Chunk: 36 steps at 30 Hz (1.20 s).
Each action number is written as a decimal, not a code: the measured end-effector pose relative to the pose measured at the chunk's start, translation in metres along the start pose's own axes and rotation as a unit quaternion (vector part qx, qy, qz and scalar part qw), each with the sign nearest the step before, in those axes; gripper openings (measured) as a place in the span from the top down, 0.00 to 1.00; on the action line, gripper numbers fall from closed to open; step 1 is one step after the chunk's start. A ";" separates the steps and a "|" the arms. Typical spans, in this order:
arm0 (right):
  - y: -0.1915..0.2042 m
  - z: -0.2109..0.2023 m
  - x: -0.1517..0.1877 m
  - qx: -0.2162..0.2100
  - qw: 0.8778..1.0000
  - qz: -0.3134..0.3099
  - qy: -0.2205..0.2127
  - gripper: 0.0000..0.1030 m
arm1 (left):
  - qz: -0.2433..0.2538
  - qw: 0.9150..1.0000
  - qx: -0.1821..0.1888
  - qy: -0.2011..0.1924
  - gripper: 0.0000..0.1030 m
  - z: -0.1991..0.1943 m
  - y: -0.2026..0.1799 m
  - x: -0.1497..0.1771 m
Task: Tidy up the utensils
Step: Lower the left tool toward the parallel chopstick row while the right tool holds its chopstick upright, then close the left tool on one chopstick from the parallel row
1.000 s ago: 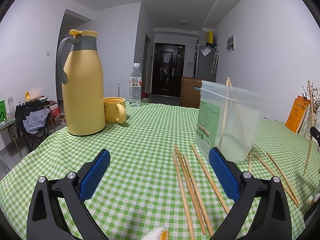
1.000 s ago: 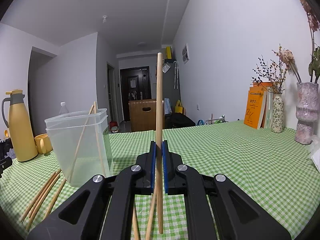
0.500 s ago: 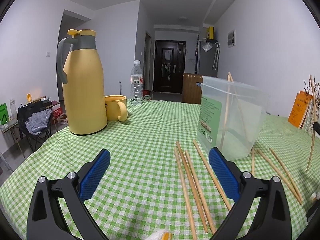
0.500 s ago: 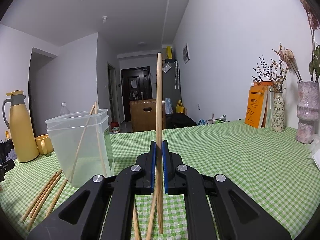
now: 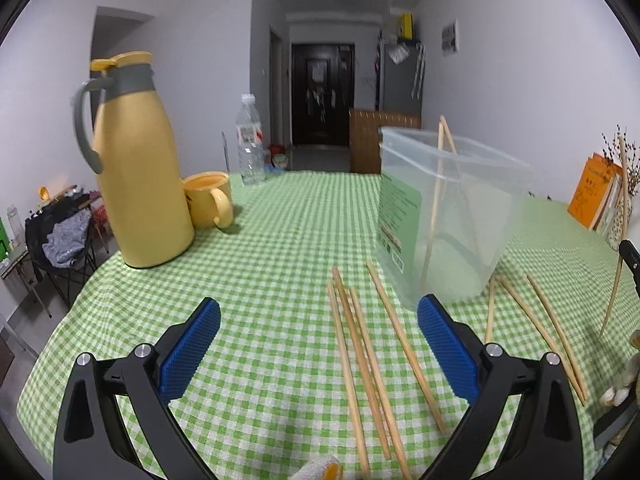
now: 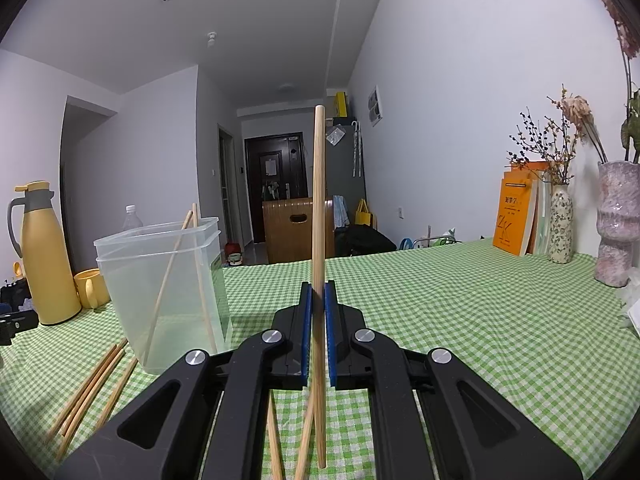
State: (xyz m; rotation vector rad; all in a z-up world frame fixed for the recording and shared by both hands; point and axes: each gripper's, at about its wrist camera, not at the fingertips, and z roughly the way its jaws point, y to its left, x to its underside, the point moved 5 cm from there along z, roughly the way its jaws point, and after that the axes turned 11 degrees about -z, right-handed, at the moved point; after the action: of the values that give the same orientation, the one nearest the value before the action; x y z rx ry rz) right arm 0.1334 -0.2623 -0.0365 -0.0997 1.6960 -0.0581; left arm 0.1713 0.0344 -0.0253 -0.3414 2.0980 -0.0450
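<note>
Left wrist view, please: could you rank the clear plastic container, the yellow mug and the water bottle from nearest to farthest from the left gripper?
From the left gripper:
1. Clear plastic container, just ahead on the right.
2. Yellow mug, further back on the left, beside the yellow jug.
3. Water bottle, at the table's far edge.

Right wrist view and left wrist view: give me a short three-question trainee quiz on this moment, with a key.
1. True or false: the right gripper is shut on a chopstick.
2. How many chopsticks stand in the container: A one, B two, C four?
3. What stands touching the jug?

Key: 1 true, held upright. 2 B. 3 the mug.
</note>
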 end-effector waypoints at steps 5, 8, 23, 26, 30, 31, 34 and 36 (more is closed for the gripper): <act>0.001 0.000 0.000 -0.001 1.000 0.001 0.001 0.94 | -0.008 0.998 -0.001 0.057 0.07 0.015 -0.006 -0.001; 0.001 0.001 0.001 -0.002 1.000 0.002 0.003 0.94 | -0.006 0.997 -0.004 0.080 0.08 0.021 -0.010 0.000; 0.003 0.001 0.001 -0.006 1.000 0.002 0.004 0.94 | 0.014 0.972 -0.032 0.234 0.17 0.068 -0.018 0.028; 0.004 0.001 0.001 -0.007 1.000 0.002 0.004 0.94 | 0.012 0.966 -0.037 0.254 0.25 0.076 -0.015 0.031; 0.004 0.002 0.001 -0.008 1.000 0.003 0.005 0.94 | 0.002 0.961 -0.037 0.275 0.36 0.083 -0.010 0.031; 0.005 0.002 0.001 -0.009 1.000 0.002 0.006 0.94 | -0.001 0.959 -0.037 0.280 0.40 0.085 -0.008 0.032; 0.005 0.002 0.001 -0.010 1.000 0.002 0.006 0.94 | -0.007 0.955 -0.040 0.294 0.53 0.091 -0.004 0.032; 0.004 0.002 0.001 -0.010 1.000 0.003 0.006 0.94 | -0.005 0.952 -0.041 0.303 0.60 0.095 -0.004 0.035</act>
State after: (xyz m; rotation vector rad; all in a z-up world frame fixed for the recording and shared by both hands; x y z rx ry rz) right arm 0.1352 -0.2581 -0.0384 -0.1095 1.7091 -0.0384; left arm 0.2353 0.0317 -0.1045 -0.4255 2.7138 -0.0769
